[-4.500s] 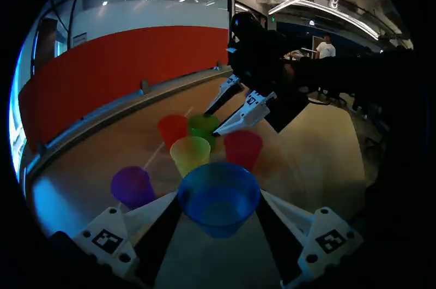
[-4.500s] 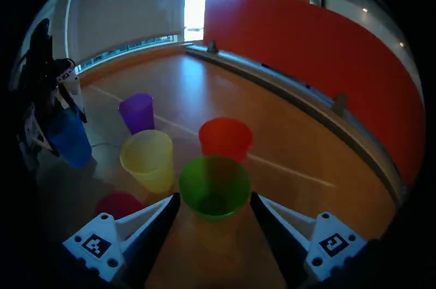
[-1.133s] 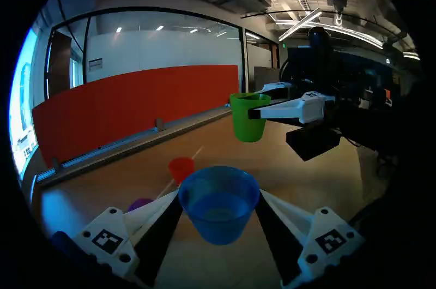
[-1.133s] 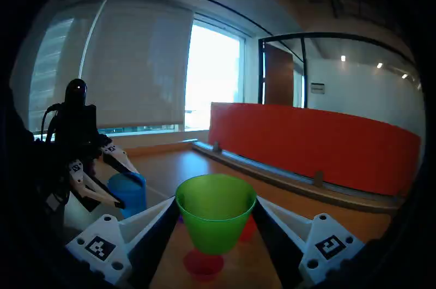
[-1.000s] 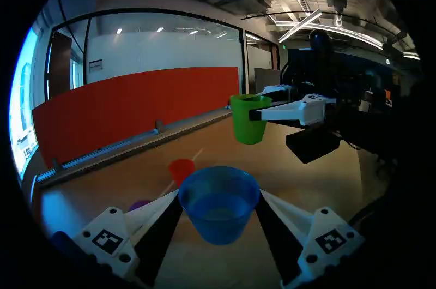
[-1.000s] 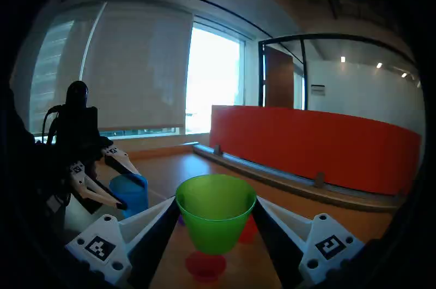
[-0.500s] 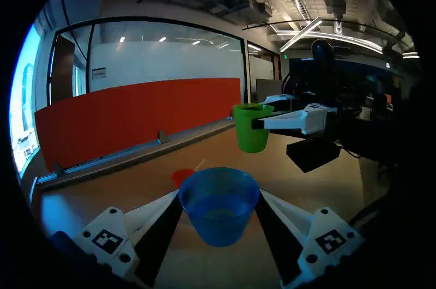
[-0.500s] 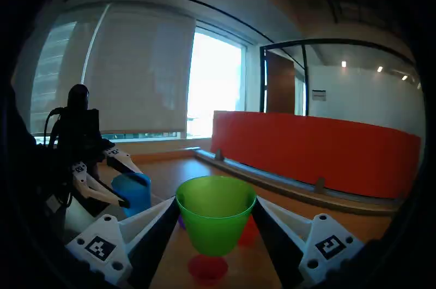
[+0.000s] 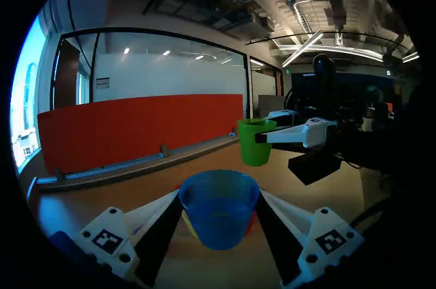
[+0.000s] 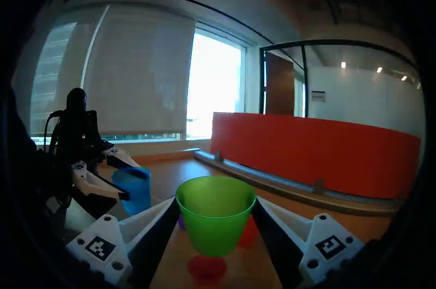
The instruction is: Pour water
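The left claw (image 9: 219, 203) is clenched on the blue cup (image 9: 219, 218), one finger pressing each flank. The cup is upright, its long axis vertical, and held in the air above the worktop (image 9: 136, 185). A darker band low inside it looks like water, though the tint makes that hard to confirm. The right claw (image 10: 216, 204) grips the green cup (image 10: 216, 221) the same way, also upright and off the worktop, with a red cup (image 10: 207, 267) standing on the wood below it.

The pour depends on how the two rims lie to each other. In the left gripper view the green cup sits at about 1 o'clock from the blue one, farther off and a little higher, with open air between them. In the right gripper view the blue cup lies at about 9 o'clock, near but not touching (neither rim overhangs the other yet).

Both hands hold their claws roughly level, fingers pointing forward, wrists not rolled. My judgement is that the blue cup is the source, so it needs to close toward 1 o'clock and rise above the green rim before any tilt. If it tips too early, the water would fall onto the cups below.
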A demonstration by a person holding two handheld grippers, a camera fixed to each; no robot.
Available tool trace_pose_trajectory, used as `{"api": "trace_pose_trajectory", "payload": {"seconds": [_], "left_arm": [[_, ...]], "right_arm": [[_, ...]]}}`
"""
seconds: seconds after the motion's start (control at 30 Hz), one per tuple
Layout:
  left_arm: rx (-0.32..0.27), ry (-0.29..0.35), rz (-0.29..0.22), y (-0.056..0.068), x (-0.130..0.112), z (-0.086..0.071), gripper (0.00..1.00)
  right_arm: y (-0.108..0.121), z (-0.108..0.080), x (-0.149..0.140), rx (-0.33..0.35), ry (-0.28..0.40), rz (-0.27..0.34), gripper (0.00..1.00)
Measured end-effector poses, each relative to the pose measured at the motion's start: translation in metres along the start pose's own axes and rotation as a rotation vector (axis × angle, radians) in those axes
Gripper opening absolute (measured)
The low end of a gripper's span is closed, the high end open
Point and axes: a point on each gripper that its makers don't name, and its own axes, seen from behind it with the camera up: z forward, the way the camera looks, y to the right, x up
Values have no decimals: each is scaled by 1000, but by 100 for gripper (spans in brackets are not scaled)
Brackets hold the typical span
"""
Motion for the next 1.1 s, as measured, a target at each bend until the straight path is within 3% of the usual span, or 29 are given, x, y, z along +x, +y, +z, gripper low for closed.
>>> {"api": "trace_pose_trajectory", "payload": {"seconds": [0.4,1.1], "left_arm": [[11,22,-18,-4,6,0,86],[27,9,33,-18,17,-1,86]], "right_arm": [[2,-3,0,0,-1,3,92],[-15,3,-9,54,-25,21,91]]}}
